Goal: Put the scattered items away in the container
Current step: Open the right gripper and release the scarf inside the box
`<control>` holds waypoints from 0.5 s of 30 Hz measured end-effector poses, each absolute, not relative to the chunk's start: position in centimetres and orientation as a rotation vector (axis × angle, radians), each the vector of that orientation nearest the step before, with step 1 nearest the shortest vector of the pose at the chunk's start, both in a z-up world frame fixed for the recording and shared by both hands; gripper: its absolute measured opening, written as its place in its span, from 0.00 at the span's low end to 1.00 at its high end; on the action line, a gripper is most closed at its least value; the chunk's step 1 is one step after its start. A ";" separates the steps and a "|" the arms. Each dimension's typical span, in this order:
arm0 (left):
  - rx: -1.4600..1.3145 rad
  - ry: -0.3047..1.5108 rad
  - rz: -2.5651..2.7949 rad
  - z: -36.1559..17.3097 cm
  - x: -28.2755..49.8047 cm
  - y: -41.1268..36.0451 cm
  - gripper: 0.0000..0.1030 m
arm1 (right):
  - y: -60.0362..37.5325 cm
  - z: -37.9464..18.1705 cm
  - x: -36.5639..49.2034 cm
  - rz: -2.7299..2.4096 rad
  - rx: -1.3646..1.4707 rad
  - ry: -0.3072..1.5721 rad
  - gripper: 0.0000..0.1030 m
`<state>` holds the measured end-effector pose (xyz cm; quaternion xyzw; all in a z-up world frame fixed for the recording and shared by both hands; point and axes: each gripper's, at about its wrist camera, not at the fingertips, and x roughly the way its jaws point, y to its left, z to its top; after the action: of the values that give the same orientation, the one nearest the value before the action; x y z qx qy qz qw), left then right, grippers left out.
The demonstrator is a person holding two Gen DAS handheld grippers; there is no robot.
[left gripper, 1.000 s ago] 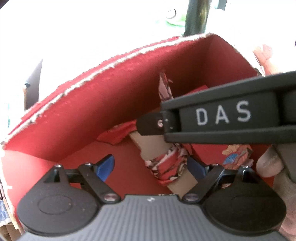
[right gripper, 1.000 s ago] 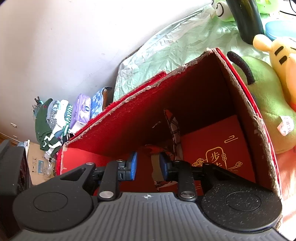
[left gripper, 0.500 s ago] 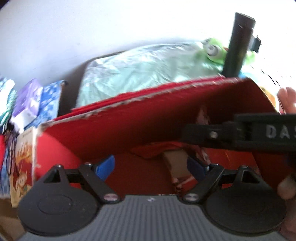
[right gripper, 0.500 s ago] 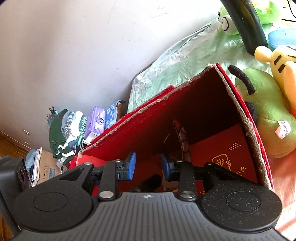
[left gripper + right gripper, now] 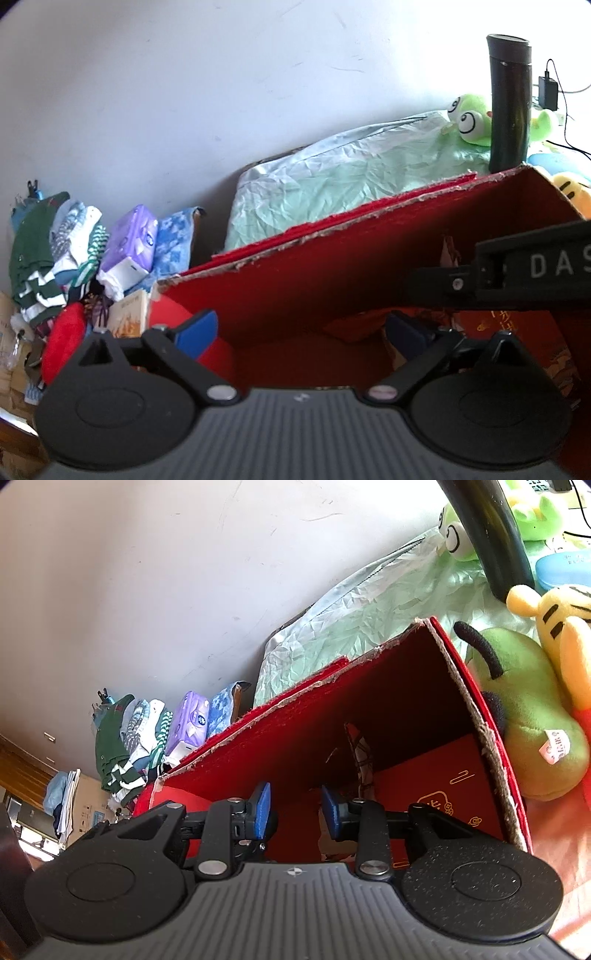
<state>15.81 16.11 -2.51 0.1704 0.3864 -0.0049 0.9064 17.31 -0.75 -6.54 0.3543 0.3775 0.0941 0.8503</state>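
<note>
Left wrist view: the red box is taken as landmark. The left gripper sits at its near edge, jaws opening toward their widest, nothing between the blue pads. The right gripper is seen above the box's near rim, jaws partly apart with nothing pressed between them. Inside the box, against the back wall, a patterned cloth bundle stands upright beside a red card packet. The bundle is judged light, soft and prone to flopping (best pinched low, at its thicker middle). Outside the box's right wall a green plush lies, touching it; it is judged light and squashy, and its narrow upper end could be gripped.
</note>
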 end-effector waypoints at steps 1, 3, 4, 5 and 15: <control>0.348 0.799 -0.006 -2.3 15.8 16.2 0.96 | -0.7 -6.5 17.3 0.198 0.741 0.795 0.34; 0.339 0.800 0.002 -2.0 16.0 16.6 0.96 | -0.7 -6.5 17.2 0.200 0.734 0.795 0.34; 0.336 0.801 0.005 -2.0 16.1 16.8 0.96 | -0.7 -6.5 17.2 0.202 0.732 0.797 0.34; 0.334 0.803 0.009 -2.0 16.5 16.9 0.96 | -0.6 -6.6 17.3 0.202 0.731 0.798 0.34; 0.341 0.799 0.058 -1.7 17.0 17.4 0.96 | -0.7 -6.8 17.4 0.246 0.749 0.795 0.43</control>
<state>17.03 17.41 -1.72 0.1652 0.3870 0.0279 0.9067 17.45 -0.70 -6.82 0.3551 0.3772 0.1169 0.8473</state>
